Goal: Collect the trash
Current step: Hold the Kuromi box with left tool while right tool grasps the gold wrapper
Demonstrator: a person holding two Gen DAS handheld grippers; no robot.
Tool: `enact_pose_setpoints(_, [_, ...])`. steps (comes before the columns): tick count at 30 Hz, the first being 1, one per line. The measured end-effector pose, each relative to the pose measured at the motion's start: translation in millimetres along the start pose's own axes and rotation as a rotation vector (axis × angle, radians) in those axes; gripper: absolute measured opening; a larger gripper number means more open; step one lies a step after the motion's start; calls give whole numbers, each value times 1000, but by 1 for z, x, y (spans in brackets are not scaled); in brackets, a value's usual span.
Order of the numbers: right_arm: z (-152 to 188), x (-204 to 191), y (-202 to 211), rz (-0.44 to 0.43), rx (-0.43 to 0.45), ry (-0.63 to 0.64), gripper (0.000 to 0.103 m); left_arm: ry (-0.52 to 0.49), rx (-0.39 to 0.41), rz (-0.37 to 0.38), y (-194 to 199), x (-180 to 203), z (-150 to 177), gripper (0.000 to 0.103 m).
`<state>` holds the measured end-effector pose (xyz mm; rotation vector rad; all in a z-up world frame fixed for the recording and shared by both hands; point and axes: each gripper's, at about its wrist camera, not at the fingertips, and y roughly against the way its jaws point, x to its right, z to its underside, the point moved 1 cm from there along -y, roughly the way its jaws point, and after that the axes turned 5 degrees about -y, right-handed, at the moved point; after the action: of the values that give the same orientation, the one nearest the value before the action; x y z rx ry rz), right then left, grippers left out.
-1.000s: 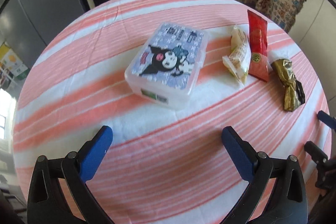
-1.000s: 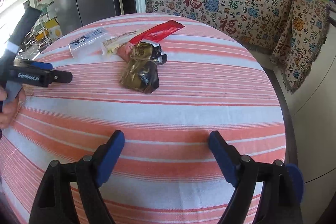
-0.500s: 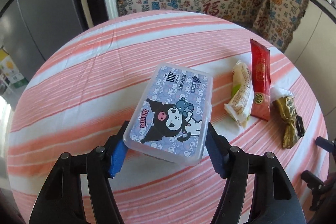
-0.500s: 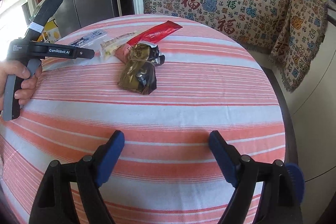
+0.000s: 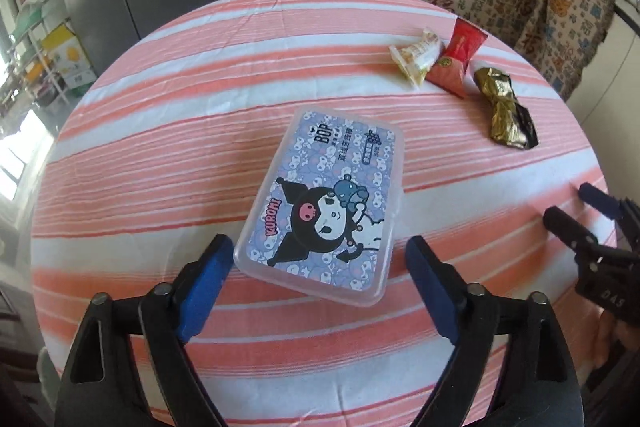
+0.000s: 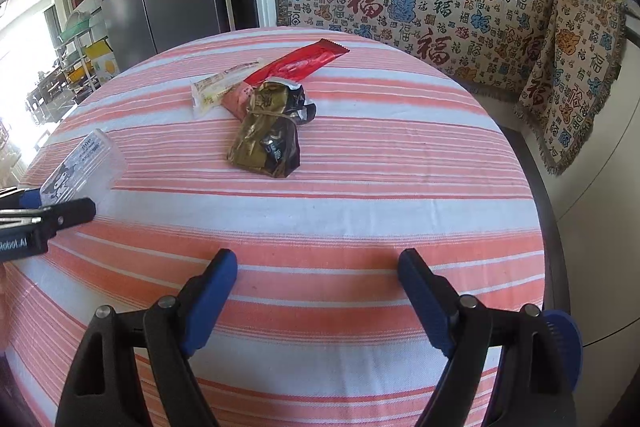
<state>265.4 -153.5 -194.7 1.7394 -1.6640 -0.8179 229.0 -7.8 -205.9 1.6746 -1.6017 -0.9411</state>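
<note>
Straddling the near end of the plastic box (image 5: 324, 203), the left gripper (image 5: 319, 279) is spread wide, its blue pads beside the box corners without visibly touching. A squeeze this close to the edge could pivot the slick box out, or skid it over the striped tabletop (image 5: 168, 155). Further right lie the pale wrapper (image 5: 418, 61), red wrapper (image 5: 456, 61) and gold wrapper (image 5: 504, 109), untouched. The right gripper (image 6: 318, 291) hovers released, holding nothing, well short of them.
</note>
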Motion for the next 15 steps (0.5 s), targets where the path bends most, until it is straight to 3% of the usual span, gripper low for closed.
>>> enact_pose_setpoints(4, [0,0,0,4,-2,2,86,3,30,-5,-2,-6,5,103])
enact_pose_setpoints(8, [-7,-1,-4,-6,-47,27,87,8,63,-14,0,-6,7,103])
enact_pose_setpoints(10, [-20,-1,-9,-19,-112,13,85,10,64,-12,0,-6,7,103])
enact_pose_setpoints(15, [-70,-21,-13,-77,-109,-81,85,10,64,-9,0,-7,10,103])
